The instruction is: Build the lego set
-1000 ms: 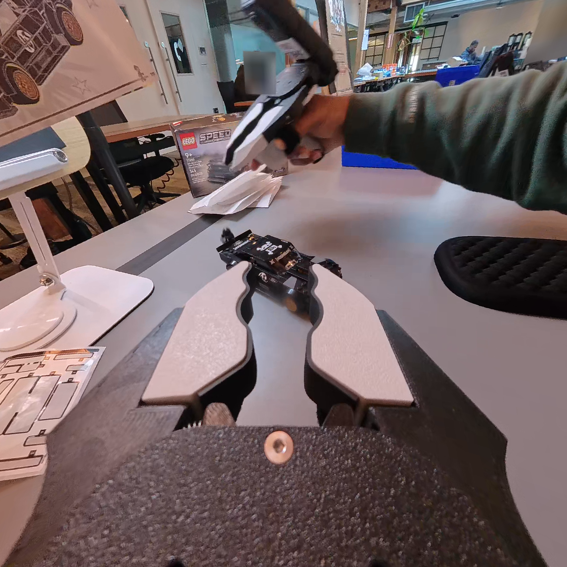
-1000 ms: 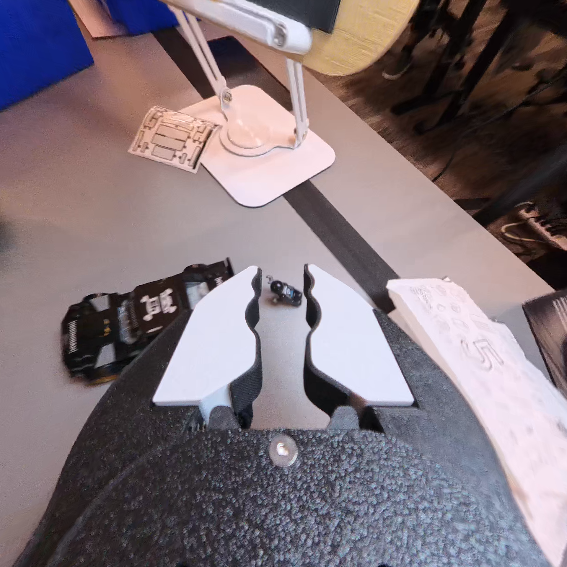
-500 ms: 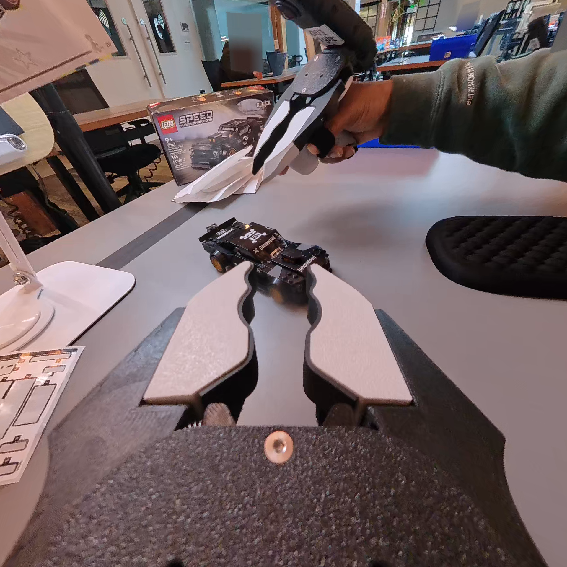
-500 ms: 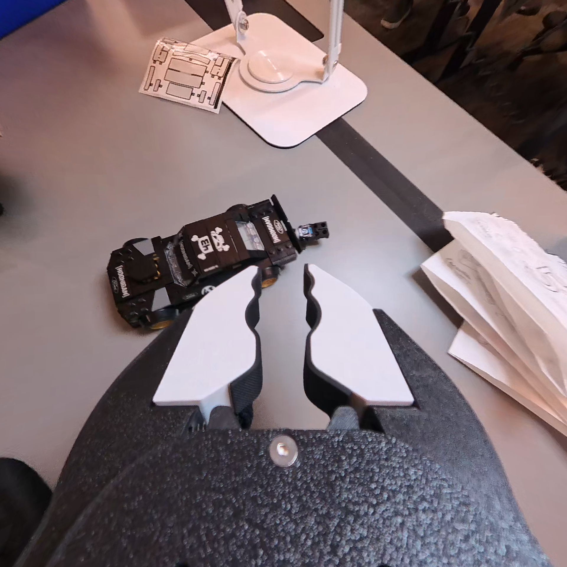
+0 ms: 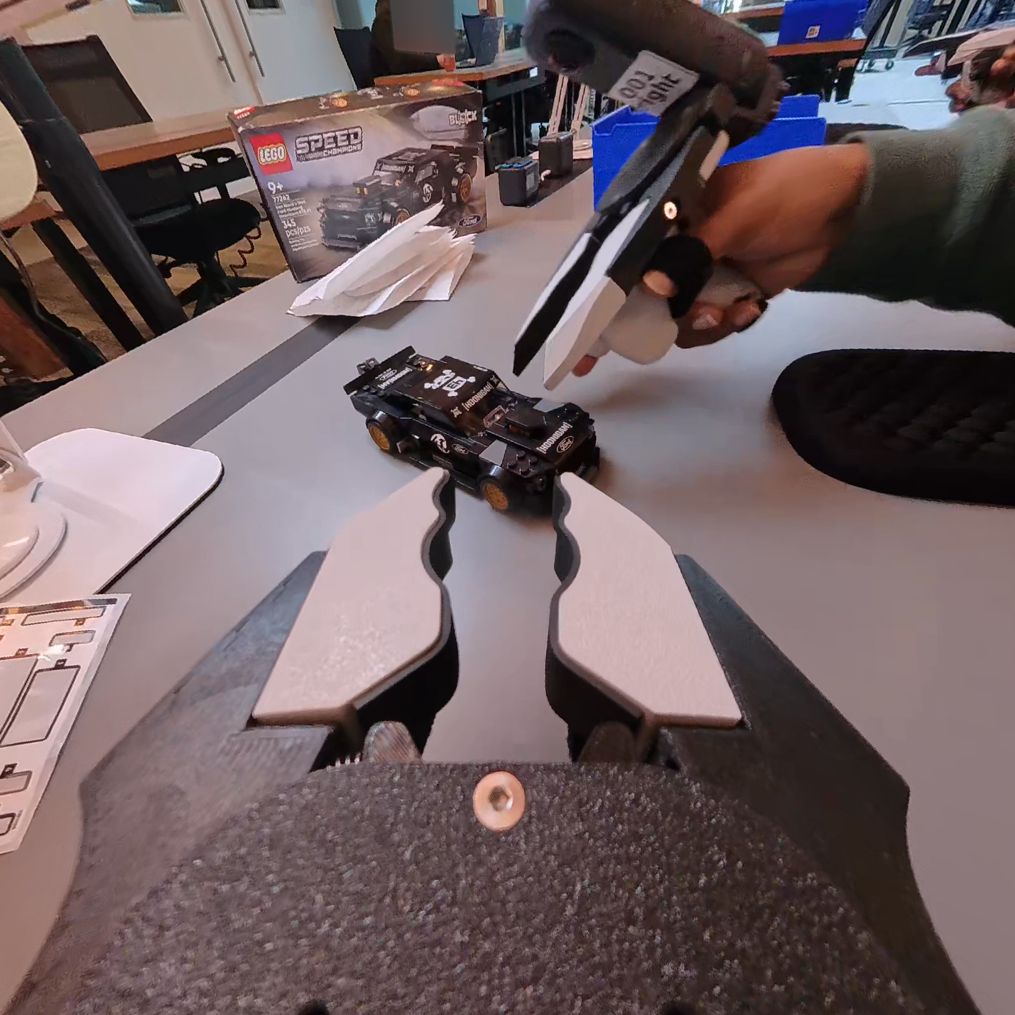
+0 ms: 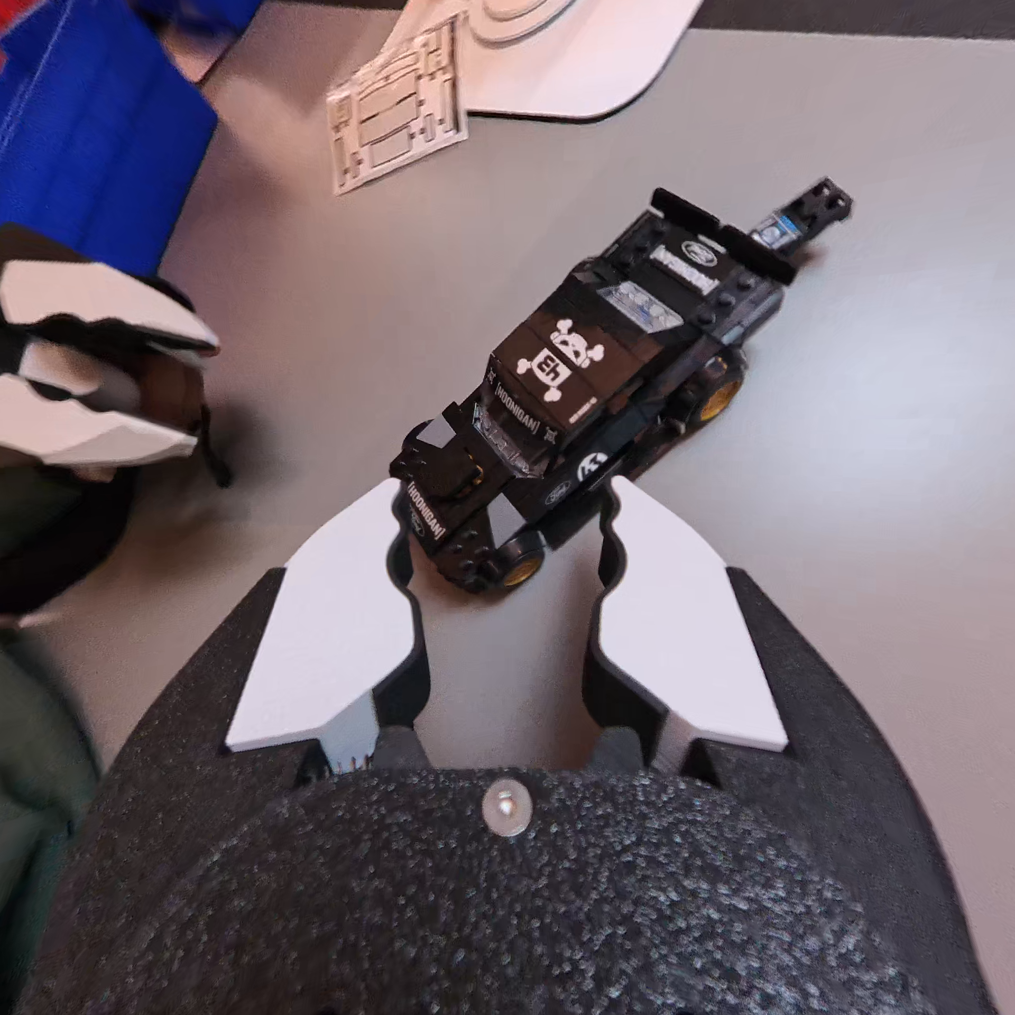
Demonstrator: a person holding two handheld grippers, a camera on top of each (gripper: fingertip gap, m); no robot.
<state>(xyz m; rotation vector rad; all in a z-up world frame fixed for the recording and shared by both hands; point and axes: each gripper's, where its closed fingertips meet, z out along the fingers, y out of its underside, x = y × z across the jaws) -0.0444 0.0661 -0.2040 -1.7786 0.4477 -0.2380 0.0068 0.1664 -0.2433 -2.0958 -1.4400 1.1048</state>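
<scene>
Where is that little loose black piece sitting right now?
In the right wrist view, the small black piece lies on the grey table just behind the toy car's rear wing, upper right.

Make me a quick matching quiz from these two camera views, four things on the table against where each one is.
Things:
1. black lego car
2. sticker sheet
3. set box
4. black mat

Places:
A. far side of the table, behind the folded paper
B. right edge of the left wrist view
C. middle of the table, ahead of both hand-held grippers
D. beside the white stand base

Pairs: 1-C, 2-D, 3-A, 4-B
</scene>
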